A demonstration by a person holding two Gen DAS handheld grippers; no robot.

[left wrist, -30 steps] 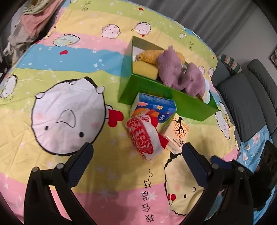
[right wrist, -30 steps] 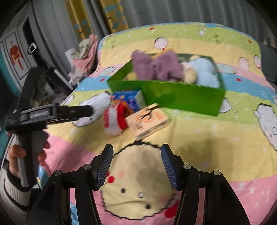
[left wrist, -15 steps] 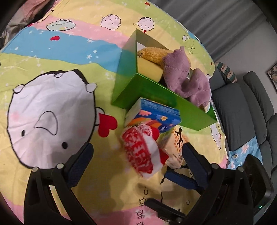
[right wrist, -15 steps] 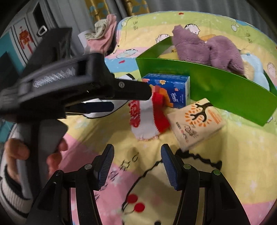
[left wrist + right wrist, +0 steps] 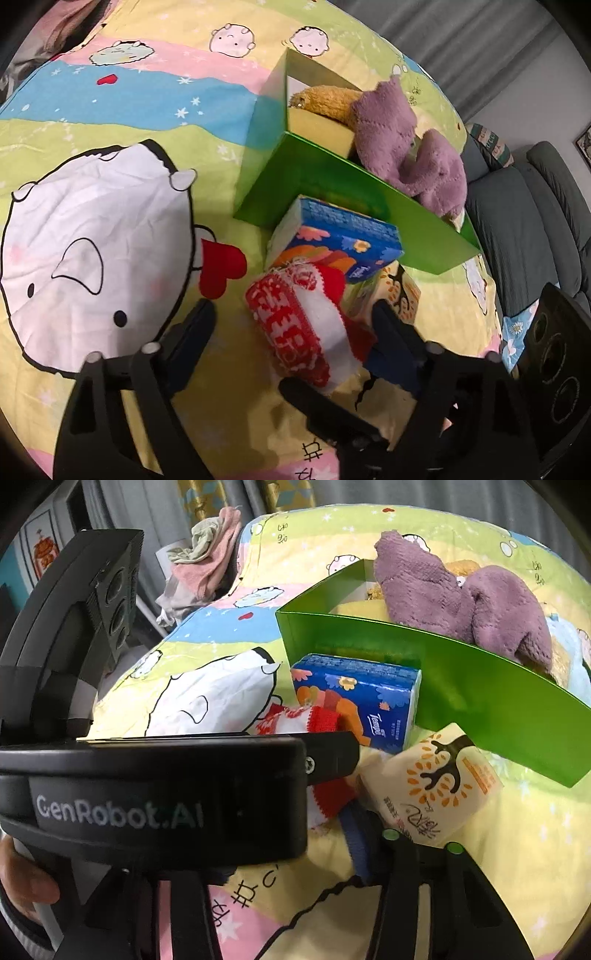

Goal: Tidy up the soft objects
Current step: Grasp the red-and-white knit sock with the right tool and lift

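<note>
- left gripper is closing, jaws not yet pressing; the red-and-white knitted cloth is lying between them on the bedsheet, nearer the right-side finger, likely so the bunched fabric can be pinched across its width.
- right gripper is also closing; its left finger is hidden behind the left tool's body, so cannot tell what, if anything, is between the jaws. The yellow tissue pack is sitting just ahead of its right-side finger, seemingly its target.
- blue tissue pack is lying beyond the cloth, touching the green box.
- purple plush and brown plush are already resting inside the box, well ahead of both jaws, the apparent drop-off place.
</note>
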